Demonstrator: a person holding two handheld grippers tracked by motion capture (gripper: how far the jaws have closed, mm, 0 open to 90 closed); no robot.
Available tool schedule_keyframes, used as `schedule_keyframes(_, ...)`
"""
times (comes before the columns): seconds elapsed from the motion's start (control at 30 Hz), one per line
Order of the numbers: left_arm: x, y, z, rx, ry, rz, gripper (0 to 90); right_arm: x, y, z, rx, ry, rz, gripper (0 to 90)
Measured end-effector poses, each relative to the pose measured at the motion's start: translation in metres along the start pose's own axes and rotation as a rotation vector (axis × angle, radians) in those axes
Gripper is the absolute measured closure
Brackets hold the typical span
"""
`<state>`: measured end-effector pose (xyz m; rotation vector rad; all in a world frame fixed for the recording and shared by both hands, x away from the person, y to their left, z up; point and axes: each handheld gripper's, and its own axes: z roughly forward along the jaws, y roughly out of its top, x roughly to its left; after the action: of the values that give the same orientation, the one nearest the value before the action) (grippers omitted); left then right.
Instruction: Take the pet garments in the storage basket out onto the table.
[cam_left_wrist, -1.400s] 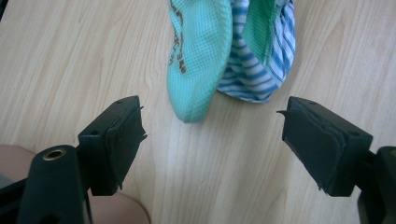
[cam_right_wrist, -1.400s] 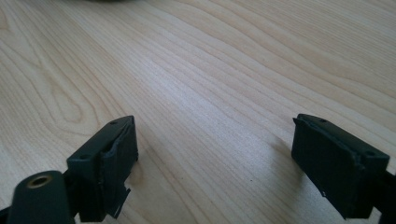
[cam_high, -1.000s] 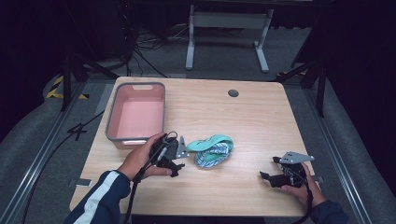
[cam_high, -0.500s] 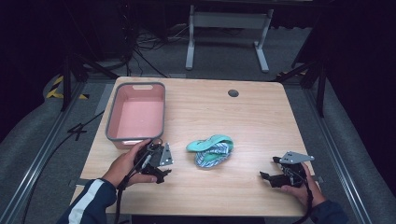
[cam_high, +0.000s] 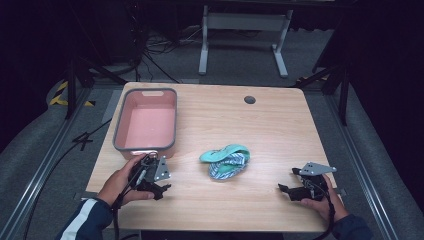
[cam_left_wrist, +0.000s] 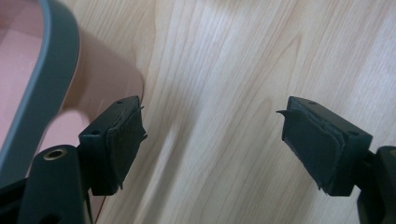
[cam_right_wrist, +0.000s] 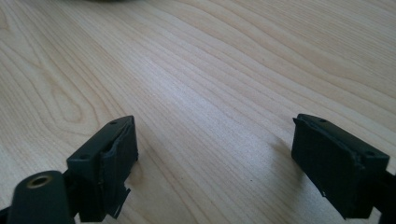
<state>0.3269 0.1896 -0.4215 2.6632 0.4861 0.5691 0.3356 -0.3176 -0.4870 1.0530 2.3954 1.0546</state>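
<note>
Pale wood grain covers the surface (cam_high: 280, 120), and near its middle lies a crumpled cloth (cam_high: 226, 161) in teal and blue-and-white stripes, apparently loose fabric, though the high view is too coarse to say what kind. A pink tub (cam_high: 146, 125) with a grey rim sits toward the far left, empty as far as its floor shows.

The left claw (cam_high: 159, 190) rests low just beside the tub's near corner, its jaws spread wide with nothing between them; in the left gripper view the tub wall curves in beside one pad (cam_left_wrist: 122, 140). The right claw (cam_high: 286, 189) sits near the front right edge, well apart from the cloth, jaws likewise parted and empty.

If the cloth is meant for the tub, the risk is a shallow pinch: a claw closing on one fold could let the rest trail and snag the rim. The left claw could also knock the tub when lifting.
</note>
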Motion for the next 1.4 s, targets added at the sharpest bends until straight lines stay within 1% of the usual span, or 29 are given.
schedule_keyframes(0.1,0.002,-0.01,-0.001,-0.003,-0.003,-0.022,20.9,0.0,0.0,0.0,0.001,-0.001,0.0,15.0)
schedule_keyframes(0.17,0.003,-0.017,-0.002,0.012,-0.002,-0.031,21.0,0.0,0.0,0.0,0.001,-0.002,0.001,15.0)
schedule_keyframes(0.2,0.004,-0.021,-0.003,0.01,-0.002,-0.038,21.0,0.0,0.0,0.0,0.001,-0.002,0.001,15.0)
schedule_keyframes(0.33,0.007,-0.035,-0.004,-0.002,0.0,-0.083,20.9,0.0,0.0,0.0,0.002,-0.003,0.003,15.0)
schedule_keyframes(0.37,0.008,-0.039,-0.005,0.007,0.0,-0.088,20.9,0.0,0.0,0.0,0.002,-0.003,0.003,15.0)
schedule_keyframes(0.43,0.01,-0.048,-0.004,-0.001,-0.002,-0.115,20.9,0.0,0.0,0.0,0.002,-0.003,0.003,15.0)
schedule_keyframes(0.47,0.011,-0.05,-0.004,0.005,-0.001,-0.118,20.9,0.0,0.0,0.0,0.002,-0.003,0.003,15.0)
schedule_keyframes(0.5,0.012,-0.056,-0.004,-0.004,-0.005,-0.14,20.9,0.0,0.0,0.0,0.002,-0.003,0.003,15.0)
schedule_keyframes(0.53,0.014,-0.059,-0.005,-0.01,-0.009,-0.153,20.8,0.0,0.0,0.0,0.002,-0.003,0.003,15.0)
schedule_keyframes(0.63,0.019,-0.072,-0.004,-0.033,-0.035,-0.22,21.4,0.0,0.0,0.0,0.002,-0.004,0.003,15.0)
schedule_keyframes(0.7,0.021,-0.08,-0.004,-0.036,-0.034,-0.244,21.5,0.001,0.0,0.0,0.003,-0.004,0.005,15.0)
schedule_keyframes(0.73,0.021,-0.084,-0.003,-0.046,-0.035,-0.264,21.5,0.001,0.0,0.0,0.003,-0.004,0.006,15.0)
schedule_keyframes(0.77,0.021,-0.084,-0.003,-0.046,-0.035,-0.264,21.5,0.001,0.0,0.0,0.003,-0.004,0.005,15.0)
schedule_keyframes(0.8,0.023,-0.09,-0.002,-0.057,-0.034,-0.289,21.5,0.001,0.0,0.0,0.003,-0.004,0.005,15.0)
schedule_keyframes(0.83,0.023,-0.094,-0.002,-0.061,-0.026,-0.302,22.2,0.001,0.0,0.0,0.003,-0.004,0.005,15.0)
schedule_keyframes(0.87,0.023,-0.098,0.0,-0.071,-0.027,-0.319,22.2,0.001,0.0,0.0,0.003,-0.004,0.005,15.0)
schedule_keyframes(0.93,0.024,-0.107,0.001,-0.083,-0.014,-0.359,23.3,0.001,0.0,0.0,0.002,-0.004,0.005,15.0)
schedule_keyframes(0.97,0.024,-0.111,0.002,-0.098,-0.025,-0.376,23.3,0.0,0.0,0.0,0.003,-0.004,0.006,15.0)
schedule_keyframes(1.0,0.025,-0.114,0.002,-0.109,-0.027,-0.379,23.4,0.0,0.0,0.0,0.002,-0.005,0.005,15.0)
schedule_keyframes(1.03,0.023,-0.118,0.003,-0.122,-0.045,-0.402,23.4,0.0,0.0,0.0,0.002,-0.005,0.005,15.0)
schedule_keyframes(1.07,0.022,-0.121,0.005,-0.136,-0.044,-0.408,23.2,0.0,0.0,0.0,0.002,-0.005,0.005,15.0)
schedule_keyframes(1.1,0.022,-0.126,0.006,-0.163,-0.047,-0.432,21.3,0.001,0.0,-0.001,0.003,-0.004,0.006,15.0)
schedule_keyframes(1.13,0.022,-0.129,0.006,-0.171,-0.047,-0.444,20.5,0.001,0.0,-0.001,0.003,-0.004,0.006,15.1)
schedule_keyframes(1.17,0.021,-0.133,0.008,-0.193,-0.052,-0.478,18.9,0.001,0.0,-0.001,0.003,-0.003,0.007,15.1)
schedule_keyframes(1.2,0.021,-0.133,0.008,-0.193,-0.052,-0.478,17.7,0.001,0.0,-0.001,0.003,-0.003,0.007,15.1)
schedule_keyframes(1.23,0.021,-0.138,0.01,-0.235,-0.058,-0.496,17.7,0.0,0.0,-0.001,0.003,-0.003,0.006,15.1)
schedule_keyframes(1.27,0.019,-0.138,0.009,-0.233,-0.048,-0.493,16.6,0.0,-0.001,-0.001,0.003,-0.003,0.005,15.1)
schedule_keyframes(1.4,0.018,-0.138,0.009,-0.234,-0.044,-0.501,16.5,0.0,-0.001,-0.001,0.003,-0.003,0.004,15.1)
